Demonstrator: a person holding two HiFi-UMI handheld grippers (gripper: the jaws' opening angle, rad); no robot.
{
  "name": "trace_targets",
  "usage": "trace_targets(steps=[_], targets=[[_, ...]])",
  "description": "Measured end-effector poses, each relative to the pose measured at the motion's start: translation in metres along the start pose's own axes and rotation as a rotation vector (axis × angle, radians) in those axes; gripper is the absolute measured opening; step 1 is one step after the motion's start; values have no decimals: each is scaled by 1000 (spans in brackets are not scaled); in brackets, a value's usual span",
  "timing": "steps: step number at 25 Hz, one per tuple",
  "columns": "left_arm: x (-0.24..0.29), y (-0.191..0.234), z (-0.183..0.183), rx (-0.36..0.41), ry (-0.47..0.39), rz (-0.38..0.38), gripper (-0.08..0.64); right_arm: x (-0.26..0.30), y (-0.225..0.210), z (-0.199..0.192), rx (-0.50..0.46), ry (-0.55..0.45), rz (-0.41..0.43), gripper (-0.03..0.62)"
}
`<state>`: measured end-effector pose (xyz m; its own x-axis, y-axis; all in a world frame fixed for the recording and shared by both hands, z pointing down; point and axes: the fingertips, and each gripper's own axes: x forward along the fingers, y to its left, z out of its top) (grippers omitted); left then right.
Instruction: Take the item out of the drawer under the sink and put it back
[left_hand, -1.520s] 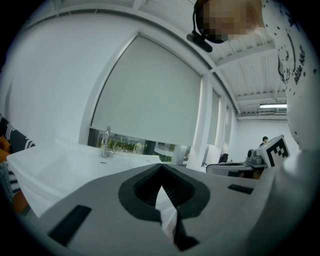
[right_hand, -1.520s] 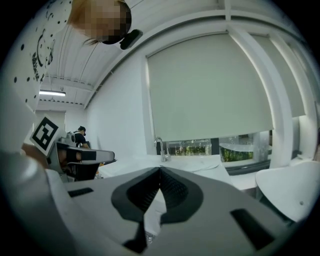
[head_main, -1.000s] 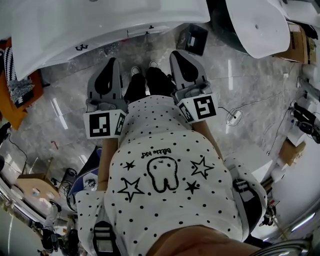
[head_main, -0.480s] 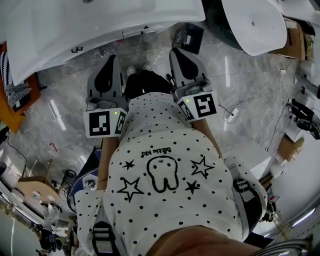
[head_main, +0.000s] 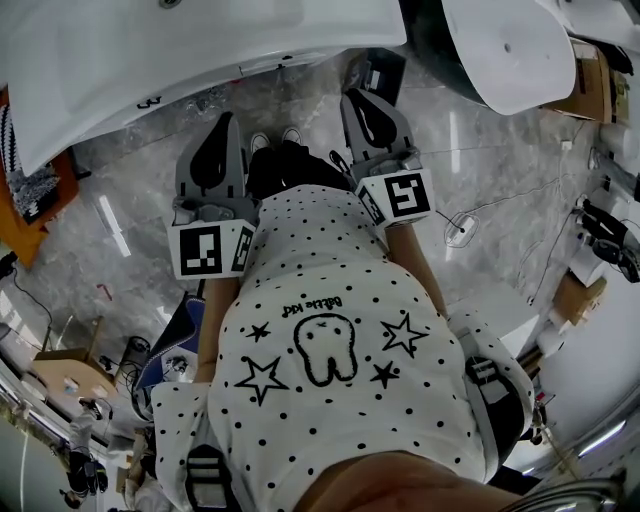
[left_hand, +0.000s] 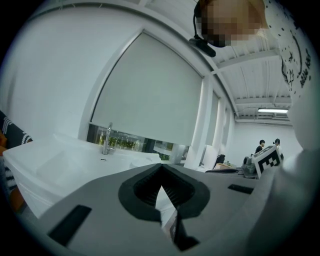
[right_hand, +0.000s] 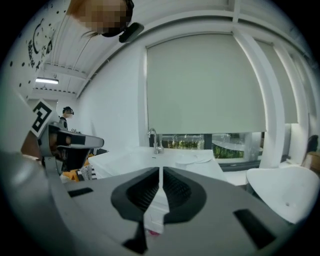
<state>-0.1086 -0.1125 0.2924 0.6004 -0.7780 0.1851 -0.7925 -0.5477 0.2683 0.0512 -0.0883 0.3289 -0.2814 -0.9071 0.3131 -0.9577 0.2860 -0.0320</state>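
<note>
- Bright, even light; white glare streaks on the glossy floor (head_main: 112, 226).
- Fisheye bending and dark corners in both gripper views.
- Up close, the left tool (left_hand: 160, 167) looks soft.

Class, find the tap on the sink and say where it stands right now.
In the right gripper view, the tap stands at the back edge of the white sink, a little left of centre, just below the window blind.

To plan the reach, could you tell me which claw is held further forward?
The right claw: its tip and marker cube sit ahead of those of the left claw.
</note>
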Motion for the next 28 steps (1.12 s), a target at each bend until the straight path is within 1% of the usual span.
trace_targets(steps=[1, 2, 3, 4, 8, 13, 18, 22, 28], targets=[[0, 1, -2, -3, 4, 6, -5, 6, -2, -6, -6, 17, 5, 14], [-1, 2, -3, -6, 10, 12, -5, 12, -4, -14, -9, 36, 13, 27], [-1, 3, -5, -8, 16, 15, -5, 18, -5, -21, -13, 56, 21, 91], [-1, 4, -7, -9, 23, 19, -5, 25, -7, -29, -18, 76, 30, 121], [-1, 7, -14, -13, 52, 37, -5, 53, -9, -61, -37, 148, 61, 121], [3, 1, -28, -32, 93, 25, -5, 80, -13, -107, -6, 242, 79, 121], [6, -6, -50, -55, 140, -5, -5, 101, -23, -148, 45, 305, 54, 121], [2, -2, -56, -56, 128, -3, -5, 118, -25, -175, 36, 348, 42, 121], [-10, -4, -59, -53, 134, 14, -5, 126, -25, -199, 32, 392, 14, 121]])
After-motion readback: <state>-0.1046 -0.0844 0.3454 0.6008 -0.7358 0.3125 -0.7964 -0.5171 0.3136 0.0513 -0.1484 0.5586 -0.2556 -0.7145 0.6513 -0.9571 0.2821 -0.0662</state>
